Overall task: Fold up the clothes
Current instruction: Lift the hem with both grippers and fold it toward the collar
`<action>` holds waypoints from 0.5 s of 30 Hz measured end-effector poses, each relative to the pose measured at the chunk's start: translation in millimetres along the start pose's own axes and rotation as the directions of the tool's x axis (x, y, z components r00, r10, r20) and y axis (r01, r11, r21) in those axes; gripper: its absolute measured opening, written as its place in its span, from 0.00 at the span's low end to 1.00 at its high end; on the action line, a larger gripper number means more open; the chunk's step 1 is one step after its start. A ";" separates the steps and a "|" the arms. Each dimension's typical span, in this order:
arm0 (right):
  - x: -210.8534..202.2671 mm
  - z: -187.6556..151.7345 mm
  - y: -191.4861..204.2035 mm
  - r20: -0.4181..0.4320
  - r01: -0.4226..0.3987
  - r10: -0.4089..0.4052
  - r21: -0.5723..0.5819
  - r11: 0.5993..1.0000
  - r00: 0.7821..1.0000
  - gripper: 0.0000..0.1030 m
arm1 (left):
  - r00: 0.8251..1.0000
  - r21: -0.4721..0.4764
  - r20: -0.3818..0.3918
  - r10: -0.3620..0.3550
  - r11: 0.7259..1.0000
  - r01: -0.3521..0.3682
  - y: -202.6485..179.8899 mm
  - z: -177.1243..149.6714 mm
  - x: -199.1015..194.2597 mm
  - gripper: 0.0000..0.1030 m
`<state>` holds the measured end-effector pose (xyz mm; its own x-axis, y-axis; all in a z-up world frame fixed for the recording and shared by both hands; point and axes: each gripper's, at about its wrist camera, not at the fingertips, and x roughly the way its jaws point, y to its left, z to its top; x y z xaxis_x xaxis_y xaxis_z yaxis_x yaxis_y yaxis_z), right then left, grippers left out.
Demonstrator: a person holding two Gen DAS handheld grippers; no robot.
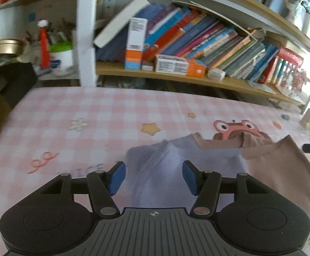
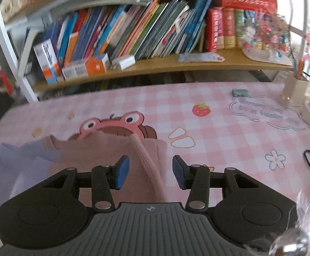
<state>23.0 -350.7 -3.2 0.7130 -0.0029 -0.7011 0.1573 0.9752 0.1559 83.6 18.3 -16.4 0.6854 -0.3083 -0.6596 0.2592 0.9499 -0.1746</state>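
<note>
A brown-and-lilac garment [image 2: 112, 153] is being kept on the bench [image 2: 219, 128], toward its near edge. The left tool [image 1: 154, 178] and right tool [image 2: 150, 173] are being held spread above its raised creases, pinching nothing, probably so a fold can be gripped.

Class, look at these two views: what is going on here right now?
A person holds two grippers over a two-tone garment, lavender and dusty pink, lying on the pink checked tablecloth. The left gripper is open over the lavender part, the right gripper open over a raised pink fold. Neither grips cloth yet.
</note>
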 end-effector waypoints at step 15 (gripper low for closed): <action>43.5 -3.4 -7.5 -0.097 0.067 -0.056 0.112 0.991 0.994 0.05 | 0.995 -0.074 -0.063 0.071 0.994 -0.076 19.5 4.7 50.3 0.04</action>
<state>50.5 -357.3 -37.2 0.6331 -0.0358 -0.7732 0.2799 0.9419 0.1856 126.3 21.1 -49.5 0.6577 -0.2362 -0.7153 0.1555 0.9717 -0.1779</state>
